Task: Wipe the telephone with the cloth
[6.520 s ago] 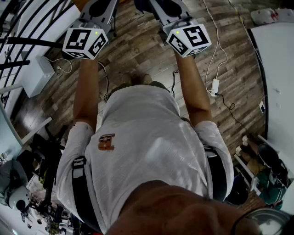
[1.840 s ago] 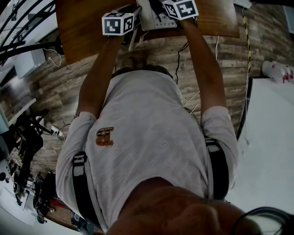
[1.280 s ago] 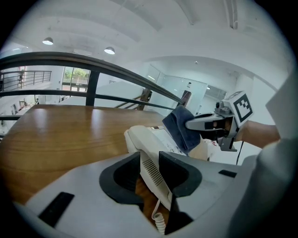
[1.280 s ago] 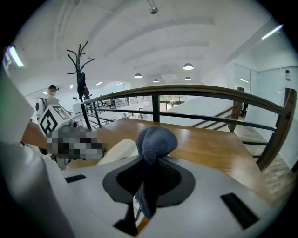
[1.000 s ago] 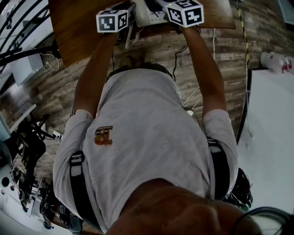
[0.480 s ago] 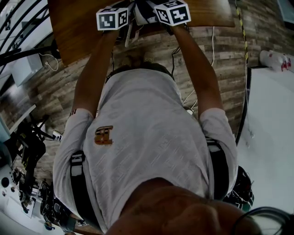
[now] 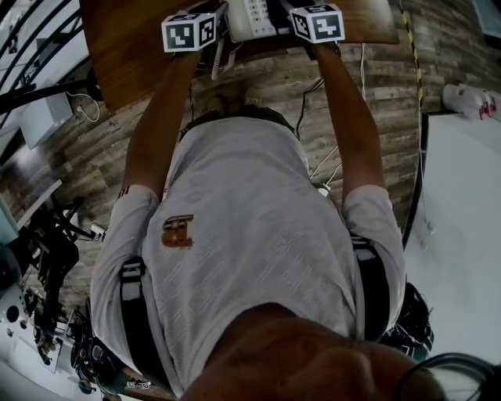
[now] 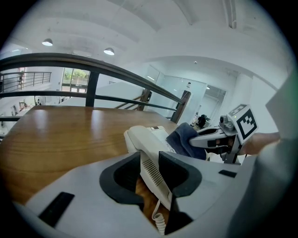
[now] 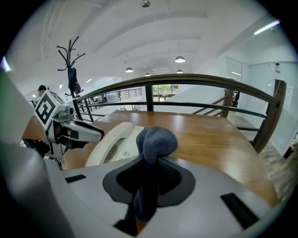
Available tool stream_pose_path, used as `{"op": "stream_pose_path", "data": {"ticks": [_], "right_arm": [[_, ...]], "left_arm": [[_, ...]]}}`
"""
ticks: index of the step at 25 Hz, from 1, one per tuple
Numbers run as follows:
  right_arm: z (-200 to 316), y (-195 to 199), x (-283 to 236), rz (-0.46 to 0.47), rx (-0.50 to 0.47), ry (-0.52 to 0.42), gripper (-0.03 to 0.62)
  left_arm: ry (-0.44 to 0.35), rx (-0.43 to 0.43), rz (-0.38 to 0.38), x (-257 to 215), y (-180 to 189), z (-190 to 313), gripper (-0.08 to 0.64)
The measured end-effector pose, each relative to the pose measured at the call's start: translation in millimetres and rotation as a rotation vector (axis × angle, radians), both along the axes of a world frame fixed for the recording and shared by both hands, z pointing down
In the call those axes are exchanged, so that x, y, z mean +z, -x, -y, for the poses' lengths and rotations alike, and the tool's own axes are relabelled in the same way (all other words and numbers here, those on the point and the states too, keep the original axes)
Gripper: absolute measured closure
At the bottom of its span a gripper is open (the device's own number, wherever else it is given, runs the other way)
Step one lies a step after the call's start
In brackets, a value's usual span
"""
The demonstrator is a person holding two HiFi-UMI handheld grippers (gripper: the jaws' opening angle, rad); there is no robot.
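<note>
Where the head view looks down, the person's torso [image 7: 250,258] blocks most of it — the telephone [image 7: 250,16] sits at the table's [image 7: 125,55] near edge. Left gripper view: the left hand-held gripper [image 8: 150,172] is clamped on the telephone's handset side, with the coiled cord [image 8: 159,222] dangling. Right gripper view: the right hand-held gripper [image 9: 148,179] pinches the blue cloth [image 9: 156,139] — bunched over the telephone, with a railing [image 9: 186,81] beyond the table's far edge.

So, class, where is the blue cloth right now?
In the right gripper view, the cloth is pinched in the right gripper, its bunched end over the telephone on the wooden table.
</note>
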State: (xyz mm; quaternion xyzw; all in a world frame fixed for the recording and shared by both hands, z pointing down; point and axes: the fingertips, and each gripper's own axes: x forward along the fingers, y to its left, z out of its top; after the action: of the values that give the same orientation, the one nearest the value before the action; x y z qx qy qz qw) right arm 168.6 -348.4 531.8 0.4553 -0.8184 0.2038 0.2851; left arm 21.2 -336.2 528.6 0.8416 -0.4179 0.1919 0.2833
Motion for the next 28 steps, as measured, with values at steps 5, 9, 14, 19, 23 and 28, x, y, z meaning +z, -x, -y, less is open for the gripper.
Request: {"op": "stream_pose_path", "data": {"ticks": [5, 9, 14, 19, 23, 28], "right_arm": [[-9, -6, -15, 0.015, 0.001, -0.034, 0.520], [-24, 14, -38, 0.067, -0.042, -0.070, 0.520], [-44, 52, -57, 0.186, -0.085, -0.074, 0.520], [-64, 84, -51, 0.252, -0.124, -0.026, 0.520], [-70, 91, -25, 0.210, -0.126, 0.010, 0.520], [-63, 75, -4, 0.115, -0.094, 0.002, 0.520]], "left_arm": [[-0.003, -0.003, -0.004, 2, 2, 1, 0.429], [-0.005, -0.005, -0.018, 3, 0, 0, 0.430], [-0.009, -0.016, -0.019, 2, 2, 0, 0.430], [-0.008, -0.014, -0.030, 2, 0, -1, 0.430], [-0.007, -0.015, -0.034, 3, -1, 0, 0.430], [-0.006, -0.011, -0.034, 2, -1, -2, 0.430]]}}
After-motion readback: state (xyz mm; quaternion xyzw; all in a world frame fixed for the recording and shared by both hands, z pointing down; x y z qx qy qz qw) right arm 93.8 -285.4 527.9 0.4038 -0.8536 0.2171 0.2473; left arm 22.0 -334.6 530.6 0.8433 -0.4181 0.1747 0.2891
